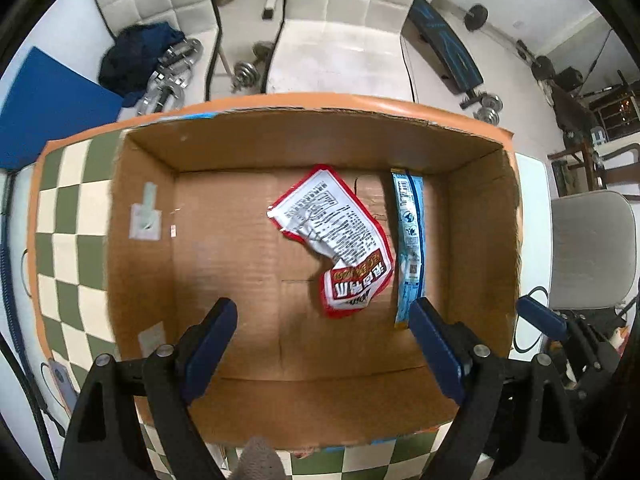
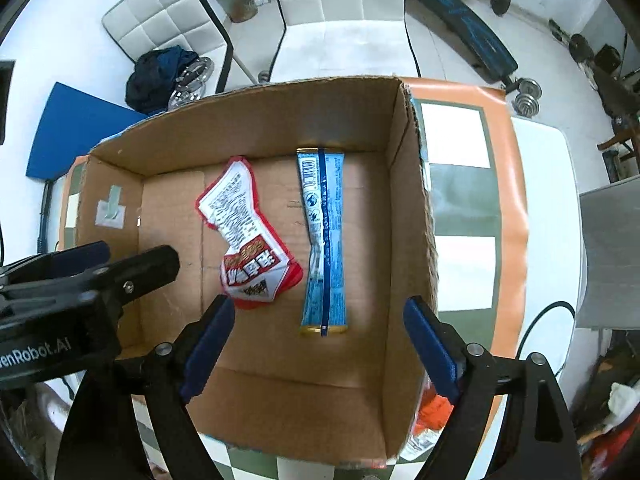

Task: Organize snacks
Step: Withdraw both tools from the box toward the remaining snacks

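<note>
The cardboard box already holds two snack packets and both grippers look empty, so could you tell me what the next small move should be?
Probably lift both open grippers, left gripper and right gripper, clear of the cardboard box and fetch another snack. The red packet and blue packet already lie flat inside, ungripped.

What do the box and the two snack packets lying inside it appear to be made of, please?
Box: corrugated cardboard, matte brown; fluting shows along its cut rim. Red-and-white packet: thin plastic film, probably glossy; it is creased and crumpled. Blue packet: plastic or foil-lined film, with a sealed seam down its middle and gold-looking ends.
</note>
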Available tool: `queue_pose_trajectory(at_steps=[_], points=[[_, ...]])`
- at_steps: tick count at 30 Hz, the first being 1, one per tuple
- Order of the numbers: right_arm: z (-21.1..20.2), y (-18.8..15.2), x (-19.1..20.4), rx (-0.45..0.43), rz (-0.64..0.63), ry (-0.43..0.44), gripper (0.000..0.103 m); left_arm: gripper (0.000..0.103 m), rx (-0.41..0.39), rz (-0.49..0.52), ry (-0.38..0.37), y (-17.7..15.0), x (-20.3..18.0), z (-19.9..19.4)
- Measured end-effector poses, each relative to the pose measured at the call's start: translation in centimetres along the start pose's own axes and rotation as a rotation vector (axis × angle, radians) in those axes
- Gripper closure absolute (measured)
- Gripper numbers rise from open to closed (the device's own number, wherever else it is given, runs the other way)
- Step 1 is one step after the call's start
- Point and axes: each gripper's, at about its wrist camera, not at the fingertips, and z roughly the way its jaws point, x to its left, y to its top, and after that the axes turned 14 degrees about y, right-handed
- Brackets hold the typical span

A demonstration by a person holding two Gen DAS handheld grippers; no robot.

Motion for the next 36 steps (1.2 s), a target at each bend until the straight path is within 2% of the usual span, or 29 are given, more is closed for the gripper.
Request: queue_pose_trajectory(at_steps=[4, 12, 21, 29, 36], points=[[-1.9, -1.7, 0.3, -0.037, -0.011, -0.008, 0.014, 0.015, -0.062, -0.016, 0.012, -1.7, 0.7, -2.0], [-6.1, -5.4, 1.9, -0.125, -0.045, -0.037, 0.014, 0.015, -0.219, -0.009, 0.097, -6.2, 0.8, -5.9], [-10.1, -10.2, 5.1, -0.206, -0.064, -0.067, 0.013, 0.015, -0.324, -0.002, 0.105, -10.2, 2.4, -9.3], [-13.3, -13.8, 7.2, -0.267, -0.062, -0.065, 0.013, 0.015, -0.385, -0.007, 0.072, -13.6, 4.0, -12.0], [-13.9, -16.4, 7.5, -0.275, -0.020, -0.017, 0.011, 0.015, -0.398, -0.022, 0.089, -15.6, 5.9, -12.5]])
